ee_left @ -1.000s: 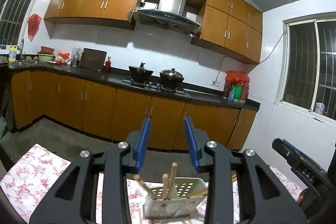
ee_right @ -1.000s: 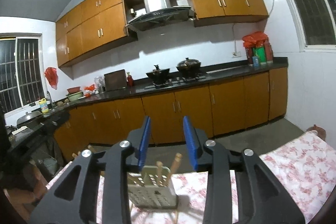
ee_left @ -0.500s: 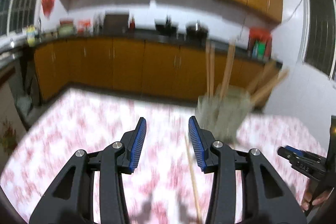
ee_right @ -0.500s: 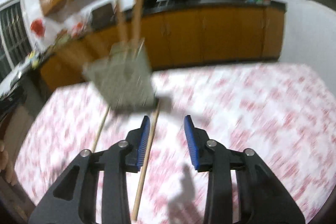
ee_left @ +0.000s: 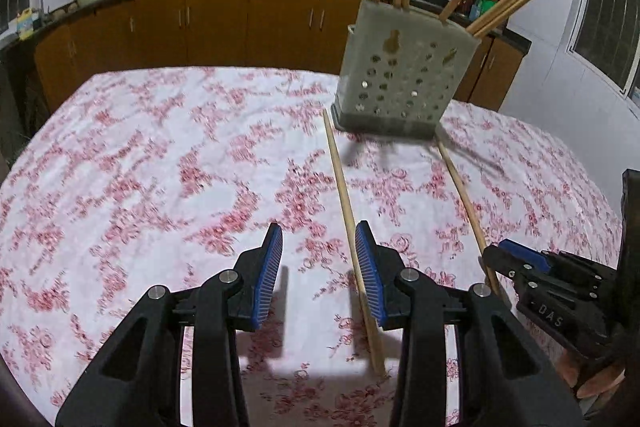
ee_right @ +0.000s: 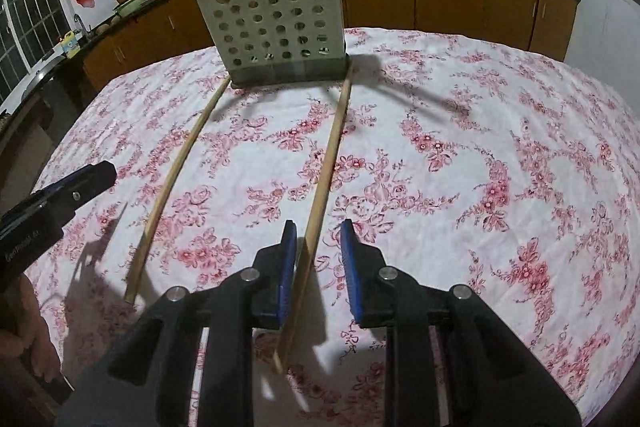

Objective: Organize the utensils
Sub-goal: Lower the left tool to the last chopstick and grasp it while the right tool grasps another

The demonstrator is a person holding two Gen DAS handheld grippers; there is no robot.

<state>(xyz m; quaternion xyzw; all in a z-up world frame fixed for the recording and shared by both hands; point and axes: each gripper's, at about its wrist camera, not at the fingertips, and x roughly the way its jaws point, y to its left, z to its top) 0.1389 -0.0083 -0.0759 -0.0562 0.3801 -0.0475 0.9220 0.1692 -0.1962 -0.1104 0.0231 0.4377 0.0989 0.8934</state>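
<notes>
Already several chopsticks stand in the holder (ee_right: 276,15); two lie on the tabletop (ee_right: 480,167). Right gripper (ee_right: 316,259) jaws closing around one chopstick (ee_right: 326,167), left gripper (ee_left: 318,267) jaws closing, empty.

Cut-off chopstick tops, covered chopstick ends, blurred cloth

The chopsticks standing in the perforated holder (ee_left: 404,75) run out past the top edge in both wrist views, so their upper ends cannot be seen. In the left wrist view the near end of the right-hand loose chopstick (ee_left: 460,183) is hidden behind the right gripper (ee_left: 520,263), whose jaws cannot be read there. The tablecloth (ee_left: 160,167) on the bench is smeared at the left. A hand (ee_right: 24,339) shows only partly at the edge.
</notes>
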